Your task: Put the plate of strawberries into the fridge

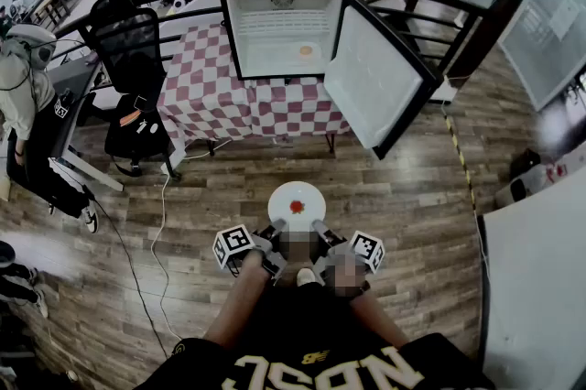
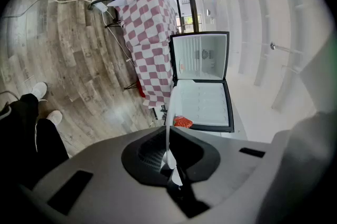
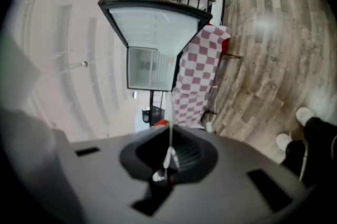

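Observation:
A white plate (image 1: 295, 196) with a red strawberry (image 1: 297, 206) on it is held level over the wooden floor, in front of the person. My left gripper (image 1: 275, 232) is shut on the plate's near left rim, and my right gripper (image 1: 318, 230) is shut on its near right rim. In the left gripper view the plate (image 2: 168, 131) shows edge-on between the jaws, with the strawberry (image 2: 182, 122) beyond. The right gripper view shows the plate's thin rim (image 3: 170, 140) clamped the same way. The small black fridge (image 1: 284, 17) stands ahead on a checkered table (image 1: 206, 91), its door (image 1: 375, 77) swung open to the right.
A black office chair (image 1: 128, 45) stands left of the table, and a person (image 1: 23, 91) sits at a desk further left. A white cable (image 1: 165, 196) runs across the floor. Dark railing (image 1: 439, 8) runs behind the fridge. A white table (image 1: 540, 287) fills the right.

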Motion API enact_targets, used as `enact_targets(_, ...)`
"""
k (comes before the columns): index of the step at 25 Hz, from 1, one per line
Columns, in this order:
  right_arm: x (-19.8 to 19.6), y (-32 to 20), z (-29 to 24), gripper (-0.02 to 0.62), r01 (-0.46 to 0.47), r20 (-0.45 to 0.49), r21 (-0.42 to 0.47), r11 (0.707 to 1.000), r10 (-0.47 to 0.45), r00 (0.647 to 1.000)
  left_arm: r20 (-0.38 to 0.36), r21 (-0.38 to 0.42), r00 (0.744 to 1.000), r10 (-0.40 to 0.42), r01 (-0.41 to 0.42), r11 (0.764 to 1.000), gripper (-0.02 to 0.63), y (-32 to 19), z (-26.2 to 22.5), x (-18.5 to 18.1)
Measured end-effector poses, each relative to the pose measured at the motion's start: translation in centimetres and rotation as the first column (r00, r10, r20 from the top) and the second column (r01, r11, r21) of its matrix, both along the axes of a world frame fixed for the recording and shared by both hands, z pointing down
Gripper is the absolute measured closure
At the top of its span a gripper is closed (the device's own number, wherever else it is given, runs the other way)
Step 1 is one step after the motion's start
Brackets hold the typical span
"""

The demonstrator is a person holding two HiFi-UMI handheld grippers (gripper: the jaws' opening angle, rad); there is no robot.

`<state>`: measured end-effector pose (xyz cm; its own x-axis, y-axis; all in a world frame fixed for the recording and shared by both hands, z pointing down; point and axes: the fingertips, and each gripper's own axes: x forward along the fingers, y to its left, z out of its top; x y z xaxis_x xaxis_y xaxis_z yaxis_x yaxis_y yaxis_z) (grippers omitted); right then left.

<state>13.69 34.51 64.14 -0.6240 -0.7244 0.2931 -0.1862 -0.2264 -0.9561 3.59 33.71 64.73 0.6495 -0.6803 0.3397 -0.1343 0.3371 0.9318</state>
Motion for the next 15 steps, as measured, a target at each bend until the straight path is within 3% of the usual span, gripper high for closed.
enact_targets(11, 3.8, 0.9, -0.4, 0.563, -0.011, 0.025, 0.008, 1.000, 0.010, 1.000, -0.033, -0.013, 0.999, -0.004, 0.003, 1.000, 0.580, 1.2, -0.4, 3.9)
enact_targets(15, 4.2, 1.3, -0.4, 0.561, 0.008, 0.042, 0.009, 1.000, -0.008, 0.999, -0.010, 0.014, 1.000, -0.004, 0.004, 1.000, 0.580, 1.8, -0.7, 4.2)
